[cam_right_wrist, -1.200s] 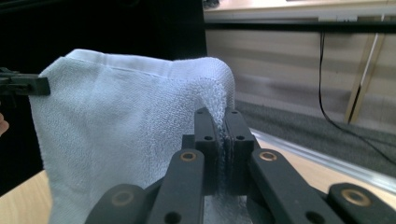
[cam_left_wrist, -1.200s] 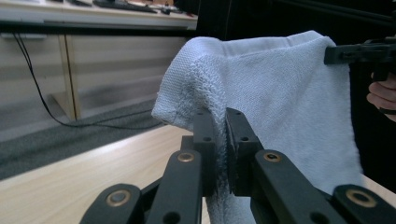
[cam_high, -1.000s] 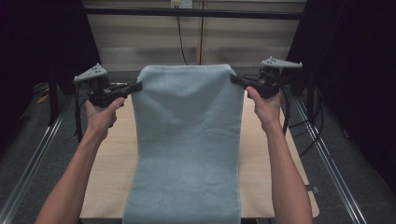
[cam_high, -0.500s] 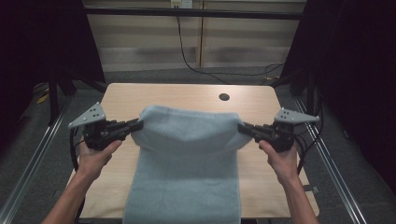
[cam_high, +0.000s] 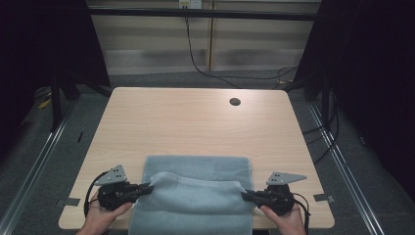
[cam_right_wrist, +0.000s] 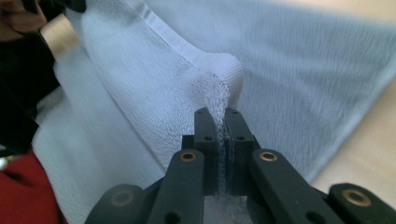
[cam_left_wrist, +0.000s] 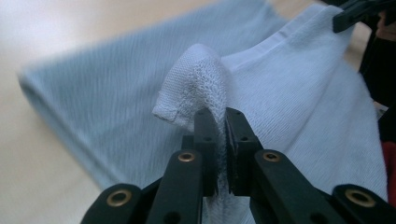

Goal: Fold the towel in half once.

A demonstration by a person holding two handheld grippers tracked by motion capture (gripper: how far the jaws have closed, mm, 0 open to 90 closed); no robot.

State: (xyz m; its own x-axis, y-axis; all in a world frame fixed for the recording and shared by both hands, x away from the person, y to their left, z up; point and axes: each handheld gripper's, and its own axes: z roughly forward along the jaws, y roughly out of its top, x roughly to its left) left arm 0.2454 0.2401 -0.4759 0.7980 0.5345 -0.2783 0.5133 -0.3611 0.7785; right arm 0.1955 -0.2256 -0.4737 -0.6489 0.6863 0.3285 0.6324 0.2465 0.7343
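Cable hole (cam_high: 235, 102) lies well beyond towel (cam_high: 195, 169) on table (cam_high: 147, 122).

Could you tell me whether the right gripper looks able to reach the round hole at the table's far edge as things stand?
Probably not freely: the right gripper is shut on the towel at the near edge, though bare tabletop lies before the hole.

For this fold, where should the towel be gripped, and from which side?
At its two end corners, one gripper coming in from each side. The towel is limp and wide, so pinching the hemmed corners keeps the edge taut between them. The left gripper and right gripper each clamp a corner this way.
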